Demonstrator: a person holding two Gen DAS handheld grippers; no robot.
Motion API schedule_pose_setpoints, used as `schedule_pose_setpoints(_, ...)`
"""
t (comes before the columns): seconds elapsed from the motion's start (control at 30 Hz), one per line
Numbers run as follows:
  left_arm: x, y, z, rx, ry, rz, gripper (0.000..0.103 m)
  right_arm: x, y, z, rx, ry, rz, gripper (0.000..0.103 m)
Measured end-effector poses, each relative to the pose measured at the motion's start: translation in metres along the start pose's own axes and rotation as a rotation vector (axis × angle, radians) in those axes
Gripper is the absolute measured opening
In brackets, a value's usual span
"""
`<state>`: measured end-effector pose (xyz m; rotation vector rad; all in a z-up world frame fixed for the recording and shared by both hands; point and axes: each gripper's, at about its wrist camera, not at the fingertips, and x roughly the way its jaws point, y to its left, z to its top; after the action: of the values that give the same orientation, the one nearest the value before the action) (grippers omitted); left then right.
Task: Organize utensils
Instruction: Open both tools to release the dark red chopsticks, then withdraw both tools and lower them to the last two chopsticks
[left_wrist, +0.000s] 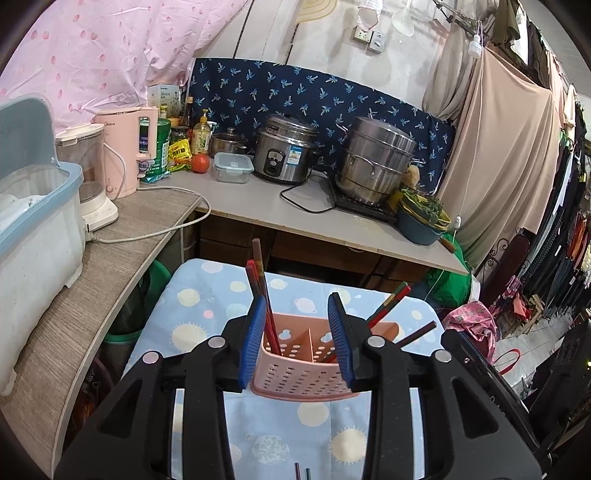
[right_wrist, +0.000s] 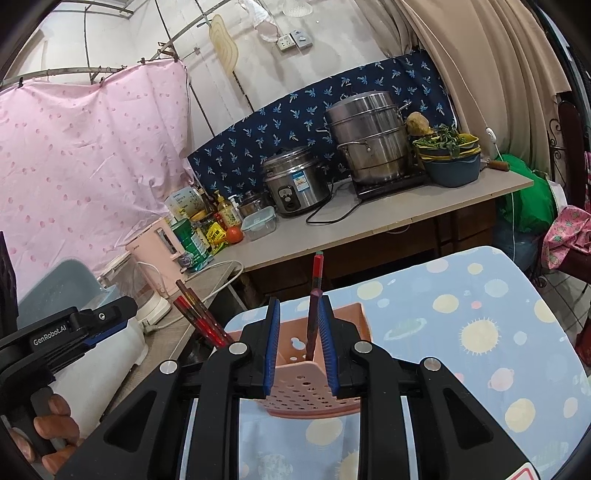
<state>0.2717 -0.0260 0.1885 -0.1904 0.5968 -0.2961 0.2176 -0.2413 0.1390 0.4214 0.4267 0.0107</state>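
A pink perforated utensil holder (left_wrist: 301, 373) with a middle divider stands on the blue planet-print cloth (left_wrist: 207, 295). My left gripper (left_wrist: 297, 300) is open around its near left compartment, where red-and-dark chopsticks (left_wrist: 258, 280) lean by the left pad. More chopsticks (left_wrist: 388, 301) slant out of the right compartment. In the right wrist view, my right gripper (right_wrist: 299, 301) is open over the holder (right_wrist: 347, 321). Upright chopsticks (right_wrist: 317, 273) stand between its pads, close to the right one. The left gripper (right_wrist: 92, 325) shows at the left, held by a hand (right_wrist: 48, 424), near the leaning chopsticks (right_wrist: 195, 314).
Behind the cloth runs a counter (left_wrist: 295, 210) with a rice cooker (left_wrist: 284, 151), a steamer pot (left_wrist: 376, 162), a lidded container (left_wrist: 232, 168) and a bowl of greens (left_wrist: 423, 218). A side shelf (left_wrist: 110, 258) on the left carries a kettle (left_wrist: 125, 151) and a blue dish box (left_wrist: 37, 221). Two chopstick ends (left_wrist: 301, 474) lie on the near cloth.
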Motion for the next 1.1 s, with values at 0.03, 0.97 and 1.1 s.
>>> schedule_pose_setpoints(0.03, 0.0, 0.0, -0.002, 0.001, 0.005, -0.002, 0.033, -0.001, 0.0, -0.003, 0.0, 0.004, 0.0, 0.023)
schedule_pose_setpoints(0.97, -0.013, 0.01, -0.105, 0.044, 0.158, 0.001, 0.033, -0.043, -0.012, -0.115, -0.058, 0.184, -0.023, 0.023)
schedule_pose_setpoints(1.1, -0.017, 0.01, -0.128, 0.053, 0.196, 0.003, 0.033, -0.053, -0.013, -0.14, -0.068, 0.239, -0.015, 0.023)
